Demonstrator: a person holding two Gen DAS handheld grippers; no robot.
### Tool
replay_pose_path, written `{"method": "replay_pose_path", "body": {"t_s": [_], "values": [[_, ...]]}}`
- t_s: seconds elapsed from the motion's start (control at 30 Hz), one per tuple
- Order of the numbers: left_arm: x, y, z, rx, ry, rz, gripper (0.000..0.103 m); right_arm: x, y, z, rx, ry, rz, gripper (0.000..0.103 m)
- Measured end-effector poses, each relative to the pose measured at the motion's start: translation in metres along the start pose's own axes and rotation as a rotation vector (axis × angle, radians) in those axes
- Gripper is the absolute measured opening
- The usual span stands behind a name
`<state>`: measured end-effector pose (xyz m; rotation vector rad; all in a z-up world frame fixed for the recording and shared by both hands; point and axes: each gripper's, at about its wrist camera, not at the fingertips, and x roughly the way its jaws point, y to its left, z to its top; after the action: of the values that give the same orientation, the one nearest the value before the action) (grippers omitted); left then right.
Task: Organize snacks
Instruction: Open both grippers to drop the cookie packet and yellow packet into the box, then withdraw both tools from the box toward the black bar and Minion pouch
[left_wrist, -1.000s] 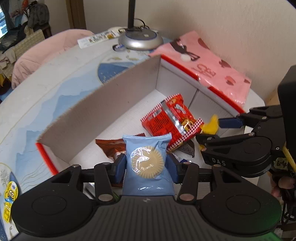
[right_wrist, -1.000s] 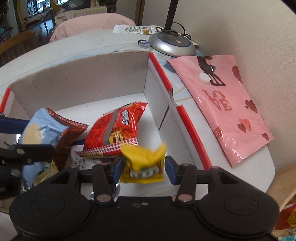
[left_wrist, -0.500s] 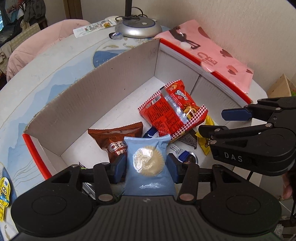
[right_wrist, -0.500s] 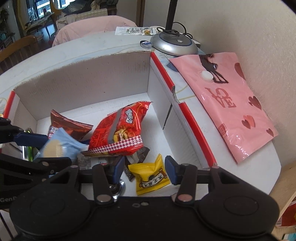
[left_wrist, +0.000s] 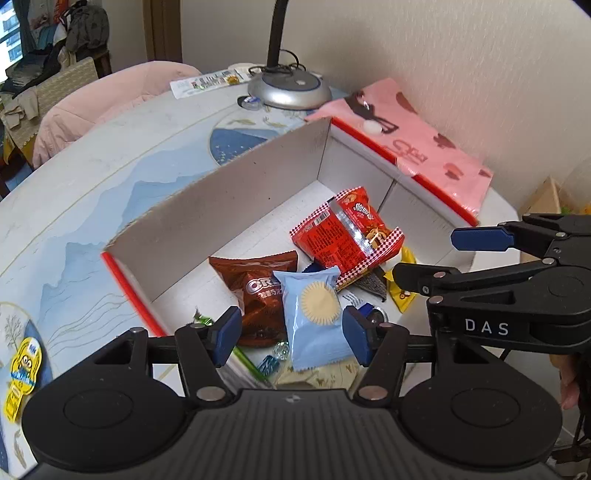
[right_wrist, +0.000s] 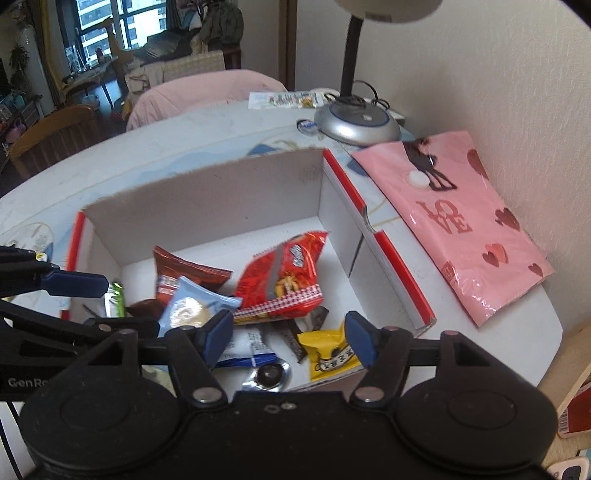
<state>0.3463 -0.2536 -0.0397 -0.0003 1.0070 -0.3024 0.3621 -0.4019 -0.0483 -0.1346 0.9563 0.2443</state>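
Note:
An open cardboard box (left_wrist: 229, 206) (right_wrist: 207, 199) with red edges holds the snacks. Inside lie a red packet (left_wrist: 343, 232) (right_wrist: 284, 273), a brown Oreo packet (left_wrist: 258, 291) (right_wrist: 181, 275), a light blue biscuit packet (left_wrist: 314, 317) (right_wrist: 192, 306) and a small yellow packet (left_wrist: 402, 295) (right_wrist: 328, 354). My left gripper (left_wrist: 291, 334) (right_wrist: 99, 304) hovers over the blue packet; its jaws are opening and the pads stand clear of it. My right gripper (right_wrist: 289, 339) (left_wrist: 443, 256) hangs above the yellow packet, jaws also opening, nothing between them.
A pink "LOVE" bag (left_wrist: 413, 147) (right_wrist: 461, 221) lies right of the box by the wall. A silver lamp base (left_wrist: 288, 90) (right_wrist: 356, 123) stands behind it. A pink padded chair (left_wrist: 110, 99) is beyond the table. Small wrapped candies (left_wrist: 269, 363) sit at the box's near end.
The left gripper let go of the blue packet, which now rests in the box. The right gripper dropped the yellow packet and spread its jaws. Both grippers pulled back and up.

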Motion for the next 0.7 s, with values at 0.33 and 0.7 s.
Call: {"method": "replay_pose_path", "body": {"t_s": [0.33, 0.7], "values": [[-0.062, 0.031, -0.02, -0.052, -0.109, 0.007, 0.063, -0.046, 0.035, 0.002, -0.011, -0.093, 0.054, 0.08], [-0.133, 0.088, -0.059, -0.111, -0.231, 0.091, 0.067, -0.079, 0.102, 0.003, -0.067, -0.168, 0.192, 0.088]]}}
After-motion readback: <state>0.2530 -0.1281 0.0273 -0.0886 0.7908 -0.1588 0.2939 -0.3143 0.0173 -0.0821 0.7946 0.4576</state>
